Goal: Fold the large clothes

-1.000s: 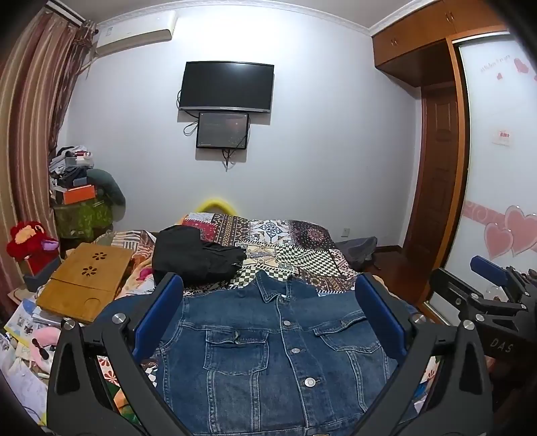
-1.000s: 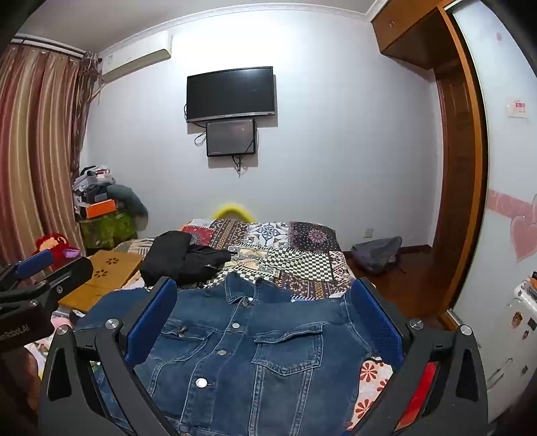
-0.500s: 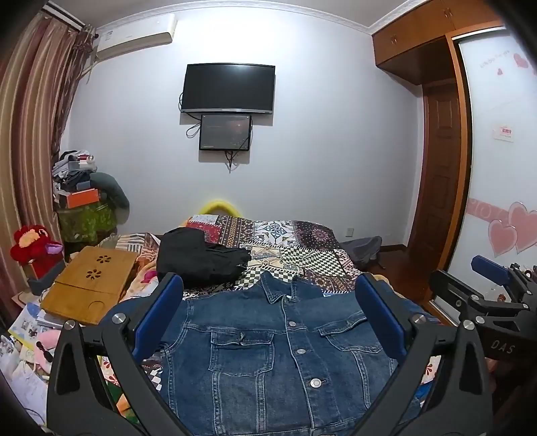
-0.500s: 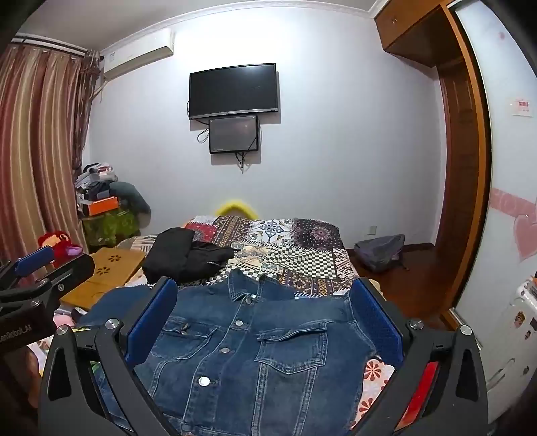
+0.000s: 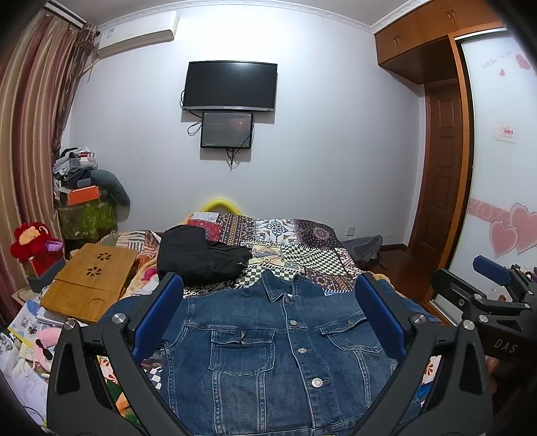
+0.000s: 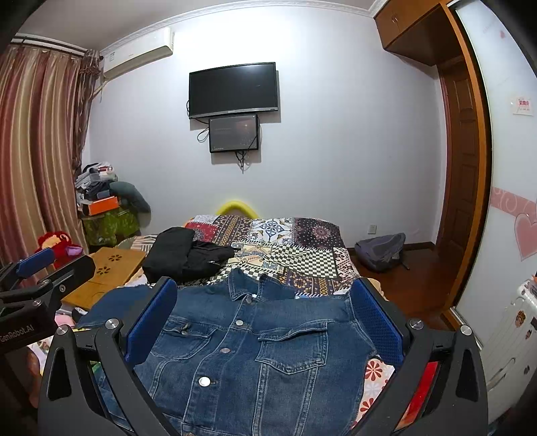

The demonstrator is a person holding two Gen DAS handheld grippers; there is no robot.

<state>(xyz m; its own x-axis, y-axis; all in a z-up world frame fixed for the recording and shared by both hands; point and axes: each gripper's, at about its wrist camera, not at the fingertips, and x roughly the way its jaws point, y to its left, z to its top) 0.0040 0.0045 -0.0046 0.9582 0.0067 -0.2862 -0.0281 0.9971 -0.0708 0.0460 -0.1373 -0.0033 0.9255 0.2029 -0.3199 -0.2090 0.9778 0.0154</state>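
A pale wall [image 5: 335,151] is seen ahead, with a dark television [image 5: 230,86] mounted above a smaller screen [image 5: 227,130]. An air conditioner [image 5: 137,32] is fixed beside striped curtains [image 5: 33,117]. A patchwork bedspread [image 5: 292,248] is spread on the bed. A wooden door [image 5: 441,167] and overhead cupboards [image 5: 412,37] are noted rightward; a grey bag [image 6: 381,251], possibly a backpack, lies on dark flooring.

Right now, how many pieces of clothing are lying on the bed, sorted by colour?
Blue: 1, the denim jacket spread flat, front up.
Black: 1, the black garment bunched behind it on the patchwork bedspread.
Total: 2.
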